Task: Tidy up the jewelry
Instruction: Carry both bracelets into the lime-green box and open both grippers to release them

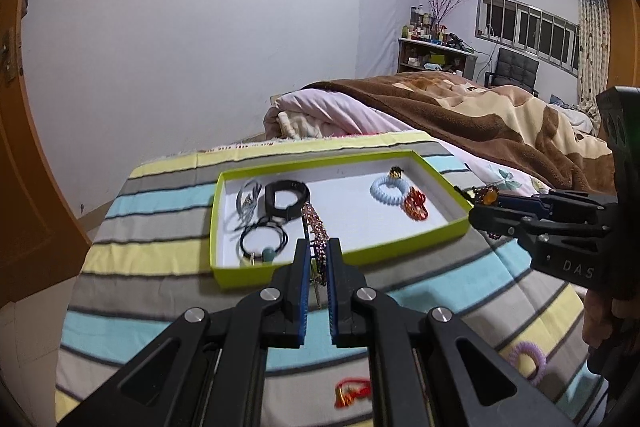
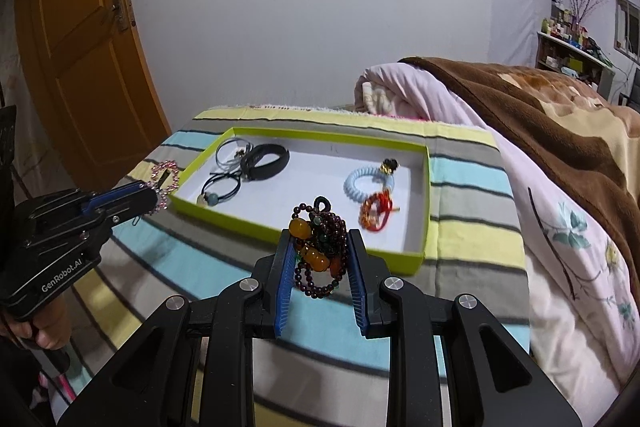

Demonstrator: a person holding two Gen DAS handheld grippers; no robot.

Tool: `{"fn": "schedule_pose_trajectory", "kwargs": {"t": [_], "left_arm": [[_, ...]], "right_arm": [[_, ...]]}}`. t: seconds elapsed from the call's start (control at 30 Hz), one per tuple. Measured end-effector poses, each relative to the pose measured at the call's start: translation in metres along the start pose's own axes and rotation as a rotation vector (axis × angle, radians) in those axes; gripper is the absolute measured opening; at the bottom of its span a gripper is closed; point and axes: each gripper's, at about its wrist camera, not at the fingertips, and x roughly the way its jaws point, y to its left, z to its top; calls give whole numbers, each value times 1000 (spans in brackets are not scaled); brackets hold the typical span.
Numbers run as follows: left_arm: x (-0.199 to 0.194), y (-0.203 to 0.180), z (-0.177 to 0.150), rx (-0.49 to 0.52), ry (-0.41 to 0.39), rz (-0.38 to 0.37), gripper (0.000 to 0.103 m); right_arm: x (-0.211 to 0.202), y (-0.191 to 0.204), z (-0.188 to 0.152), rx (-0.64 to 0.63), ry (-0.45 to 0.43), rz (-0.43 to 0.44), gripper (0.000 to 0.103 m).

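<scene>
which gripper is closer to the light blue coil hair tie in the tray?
Right. The right gripper is just short of the hair tie; the left gripper is beyond the tray's opposite end.

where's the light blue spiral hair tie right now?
The light blue spiral hair tie lies in the right part of the lime-green shallow box, beside the red-orange beaded bracelet and a small gold-and-black charm; both wrist views show it.

Lime-green tray (image 1: pixel 256 273) — striped sheet (image 1: pixel 160 259)
</scene>
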Motion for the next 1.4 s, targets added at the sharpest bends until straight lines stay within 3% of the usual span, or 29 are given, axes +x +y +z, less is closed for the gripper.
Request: {"fn": "schedule_pose_trajectory", "kwargs": {"t": [0.4,0.83,1.17,1.3,1.4], "left_arm": [[43,7,18,-31,19,-14,8],[94,14,15,-30,120,-42,8],[112,13,8,-22,180,-69,8],[113,15,7,-31,191,-80,9],[110,13,8,-13,177,-65,9]], "right_arm": [[44,-10,14,0,46,-11,26],[99,-23,18,24,146,-8,26],[111,-21,19,11,185,-11,27],[111,-22,18,13,184,-13,29],[107,-22,19,13,166,-12,38]]}}
